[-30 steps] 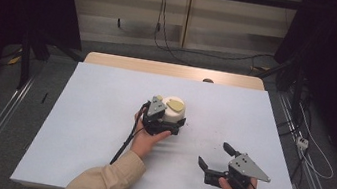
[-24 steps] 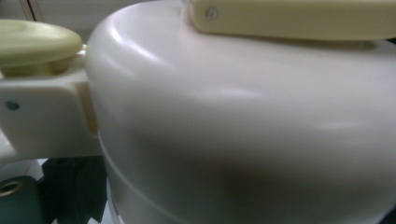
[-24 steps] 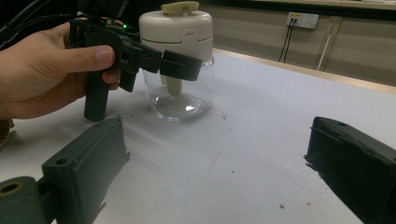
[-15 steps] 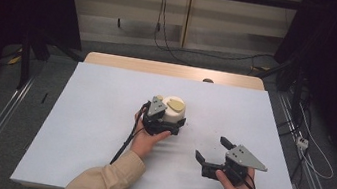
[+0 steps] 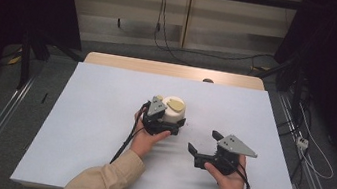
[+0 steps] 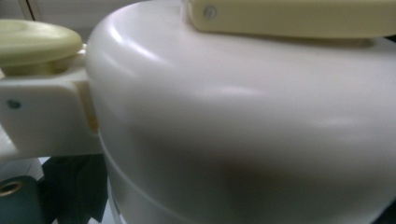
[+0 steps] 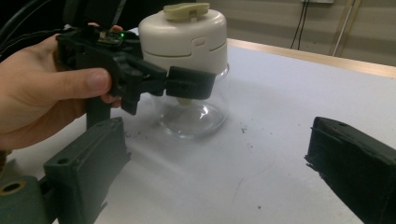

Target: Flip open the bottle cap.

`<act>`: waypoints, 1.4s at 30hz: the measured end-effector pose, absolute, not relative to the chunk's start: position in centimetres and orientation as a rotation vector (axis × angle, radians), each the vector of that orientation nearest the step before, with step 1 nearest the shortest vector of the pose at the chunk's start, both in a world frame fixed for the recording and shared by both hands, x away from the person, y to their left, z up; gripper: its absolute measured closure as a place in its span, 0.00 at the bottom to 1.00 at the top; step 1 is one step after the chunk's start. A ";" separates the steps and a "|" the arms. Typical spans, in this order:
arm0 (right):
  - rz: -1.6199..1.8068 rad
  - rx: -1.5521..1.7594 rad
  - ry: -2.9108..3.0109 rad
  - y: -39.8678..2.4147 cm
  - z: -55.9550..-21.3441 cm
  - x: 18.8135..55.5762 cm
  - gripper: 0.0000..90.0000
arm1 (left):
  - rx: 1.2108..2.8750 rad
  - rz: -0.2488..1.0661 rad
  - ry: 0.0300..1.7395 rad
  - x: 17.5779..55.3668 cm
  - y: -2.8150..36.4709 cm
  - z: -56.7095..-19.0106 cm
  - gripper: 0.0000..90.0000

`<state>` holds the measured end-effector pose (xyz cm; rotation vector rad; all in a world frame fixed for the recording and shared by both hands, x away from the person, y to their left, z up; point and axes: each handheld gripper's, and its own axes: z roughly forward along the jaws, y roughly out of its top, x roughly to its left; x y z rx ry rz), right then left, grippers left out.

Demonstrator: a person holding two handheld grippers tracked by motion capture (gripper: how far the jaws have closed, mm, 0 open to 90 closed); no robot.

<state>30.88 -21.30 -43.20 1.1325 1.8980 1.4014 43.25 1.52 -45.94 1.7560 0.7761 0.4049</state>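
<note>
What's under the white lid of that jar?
A clear glass bowl that looks empty sits under the lid. The left tool crosses the bowl's upper part and hides it.

Lid: your camera sits right against the cream lid [image 6: 243,121].
Knob: pale yellow knob [image 6: 35,44] at upper left.
Handle: yellow handle [image 6: 294,16] on top.

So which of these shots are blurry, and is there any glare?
Left gripper view: the white lid sits so close it is soft, with pale highlights. Right gripper view: the glass jar is sharp, the right gripper jaws blurred. High view: evenly lit table, dark surroundings.
</note>
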 end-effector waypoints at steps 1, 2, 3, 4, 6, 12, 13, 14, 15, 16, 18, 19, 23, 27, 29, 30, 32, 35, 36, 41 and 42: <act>1.396 1.141 1.892 -21.2 -43.1 31.1 0.05 | 1.757 0.404 0.775 43.3 1.5 -45.9 0.05; 1.395 1.146 1.892 -21.1 -43.1 31.3 0.06 | 1.756 0.403 0.774 43.3 1.5 -45.9 0.05; 1.396 1.154 1.886 -21.0 -43.0 31.4 0.07 | 1.759 0.403 0.771 43.3 1.6 -45.9 0.05; 1.396 1.157 1.883 -20.9 -42.9 31.5 0.08 | 1.761 0.402 0.768 43.3 1.6 -45.9 0.05; 1.392 1.160 1.876 -20.7 -42.6 31.8 0.09 | 1.769 0.405 0.762 43.3 1.6 -45.9 0.05; 1.385 1.151 1.858 -20.4 -41.7 32.8 0.22 | 1.780 0.402 0.762 43.3 1.7 -45.7 0.05; 1.386 1.150 1.857 -20.4 -41.5 33.0 0.26 | 1.780 0.400 0.760 43.3 1.8 -45.7 0.05; 1.384 1.147 1.859 -20.4 -41.3 33.2 0.30 | 1.782 0.396 0.760 43.3 1.8 -45.7 0.05; 1.385 1.146 1.860 -20.3 -41.1 33.4 0.32 | 1.780 0.393 0.763 43.3 1.8 -45.7 0.05; 1.386 1.147 1.858 -20.3 -41.0 33.6 0.35 | 1.784 0.393 0.759 43.3 1.8 -45.6 0.05; 1.388 1.146 1.859 -20.2 -40.6 34.1 0.45 | 1.784 0.388 0.762 43.2 1.9 -45.6 0.05; 1.385 1.144 1.861 -20.1 -40.5 34.3 0.50 | 1.781 0.386 0.767 43.2 1.9 -45.6 0.05; 1.366 1.127 1.884 -19.9 -40.1 34.9 0.74 | 1.787 0.389 0.755 43.3 1.9 -45.6 0.05; 1.368 1.104 1.914 -19.7 -39.8 35.3 0.92 | 1.794 0.395 0.754 43.3 1.8 -45.6 0.05; 1.373 1.093 1.924 -19.5 -39.6 35.6 0.97 | 1.795 0.392 0.755 43.4 1.7 -45.6 0.05; 1.373 1.085 1.933 -19.4 -39.6 35.7 0.99 | 1.793 0.390 0.756 43.4 1.7 -45.7 0.05; 1.371 1.073 1.945 -19.2 -39.5 36.0 1.00 | 1.795 0.393 0.754 43.4 1.6 -45.7 0.05; 1.363 1.062 1.965 -18.6 -39.5 36.5 1.00 | 1.793 0.393 0.754 43.4 1.6 -45.7 0.05; 1.360 1.061 1.971 -18.5 -39.5 36.6 1.00 | 1.793 0.394 0.754 43.4 1.7 -45.6 0.05; 1.346 1.067 1.986 -18.1 -39.4 36.9 1.00 | 1.794 0.392 0.754 43.4 1.6 -45.7 0.05; 1.350 1.070 1.985 -18.1 -39.4 36.9 1.00 | 1.793 0.392 0.755 43.4 1.6 -45.7 0.05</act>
